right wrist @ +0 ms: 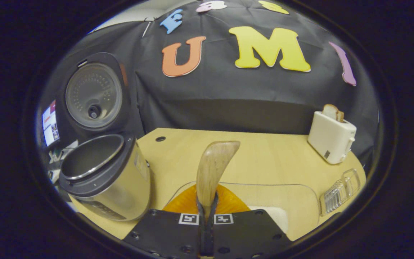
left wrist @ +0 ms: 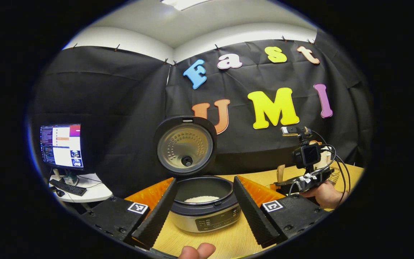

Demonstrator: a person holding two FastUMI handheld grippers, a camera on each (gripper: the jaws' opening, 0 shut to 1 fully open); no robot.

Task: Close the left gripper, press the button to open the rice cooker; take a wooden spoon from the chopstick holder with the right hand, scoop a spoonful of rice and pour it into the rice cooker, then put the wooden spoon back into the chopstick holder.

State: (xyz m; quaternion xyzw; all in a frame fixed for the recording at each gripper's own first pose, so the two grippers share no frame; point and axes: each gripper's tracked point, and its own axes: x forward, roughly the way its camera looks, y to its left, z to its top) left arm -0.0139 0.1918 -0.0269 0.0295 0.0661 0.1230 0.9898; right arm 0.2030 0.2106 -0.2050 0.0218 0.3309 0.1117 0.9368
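Rice cooker (left wrist: 204,201) stands on the worktop (right wrist: 275,158) with its lid (left wrist: 186,145) swung fully upright; a small heap of white rice (left wrist: 202,199) lies in the inner pot. Left gripper (left wrist: 204,207) hangs in front of the cooker, jaws spread wide, holding nothing. Right gripper (right wrist: 207,212) is clamped on the wooden spoon (right wrist: 212,169), the handle pinched between both fingers and the bowl pointing up and away, over an orange bowl (right wrist: 228,201) just below it. The spoon bowl looks empty, though its face is turned from the camera, so I cannot be sure. Judged stage: spoon in hand, between scoop, pour and return; which one is unclear.

Risks:
- The handle is held low, so the long spoon may pivot in the grip and spill grains on the worktop.
- The upright lid stands close to the pouring path; a knock could drop it shut.
- The toaster (right wrist: 331,136) and clear rack (right wrist: 340,192) to the right could be clipped on the swing back to the holder.

Writing: the cooker's front panel (left wrist: 216,222) has markings too small to read. Square tags (right wrist: 206,218) on the gripper bodies carry patterns, not text.
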